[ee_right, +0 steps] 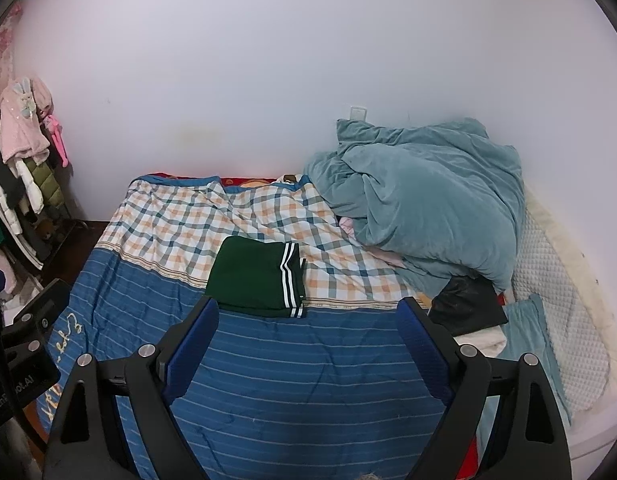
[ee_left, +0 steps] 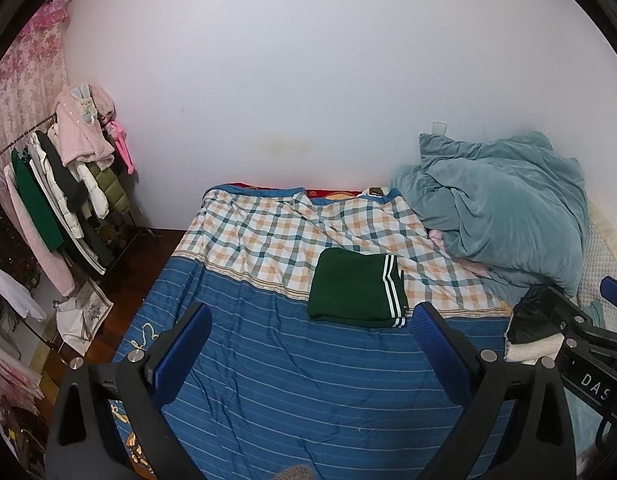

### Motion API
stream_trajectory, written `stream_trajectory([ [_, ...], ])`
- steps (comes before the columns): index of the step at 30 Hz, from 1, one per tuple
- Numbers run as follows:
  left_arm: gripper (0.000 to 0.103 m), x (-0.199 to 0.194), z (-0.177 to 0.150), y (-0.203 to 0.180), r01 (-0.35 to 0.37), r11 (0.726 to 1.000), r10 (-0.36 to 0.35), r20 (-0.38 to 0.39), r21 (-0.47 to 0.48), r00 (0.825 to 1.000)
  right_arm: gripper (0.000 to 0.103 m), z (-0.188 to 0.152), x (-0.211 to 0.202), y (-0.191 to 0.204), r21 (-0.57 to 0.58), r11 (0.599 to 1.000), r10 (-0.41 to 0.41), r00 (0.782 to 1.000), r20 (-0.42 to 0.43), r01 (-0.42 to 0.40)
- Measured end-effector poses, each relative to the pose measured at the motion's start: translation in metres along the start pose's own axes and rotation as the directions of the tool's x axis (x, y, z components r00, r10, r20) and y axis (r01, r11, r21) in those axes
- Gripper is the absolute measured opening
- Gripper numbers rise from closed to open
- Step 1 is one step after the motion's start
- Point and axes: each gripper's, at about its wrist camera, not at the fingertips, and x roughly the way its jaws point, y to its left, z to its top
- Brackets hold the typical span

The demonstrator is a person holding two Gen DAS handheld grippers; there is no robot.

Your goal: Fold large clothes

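Lying flat in the middle of the bed, the green garment (ee_left: 354, 286) is already a tidy rectangle, its white-striped edge turned to the right. It sits across the seam where the checked sheet (ee_left: 268, 232) meets the blue striped cover (ee_left: 292, 380), touching nothing else.

Both tools hang near the viewer, above the blue cover and short of the garment. The left gripper (ee_left: 310, 354) has its blue fingers spread wide with only bedding showing between them. The right gripper (ee_right: 308, 350) is just as wide and holds nothing; the garment's near edge shows just past its fingertips.

To the right, a black piece of clothing (ee_right: 466, 302) lies on something white, beside a heaped teal quilt (ee_right: 424, 196) pushed against the far wall. At the far left a rack of hanging coats (ee_left: 64, 184) stands on the floor.

My reading is that the folding of the green piece is finished and the work is between items. The next move would call for reaching right to the black piece, pinching it at two spots and spreading it on the open blue cover.
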Motion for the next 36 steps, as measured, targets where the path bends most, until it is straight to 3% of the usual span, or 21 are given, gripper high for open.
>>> stream_trajectory([
  [36, 0.102, -0.011, 0.016, 0.002, 0.021, 1.0, -0.021, 0.021, -0.012, 1.0, 0.092, 0.002, -0.007, -0.001, 0.018, 1.0, 0.024, 0.999, 0.021, -0.025],
])
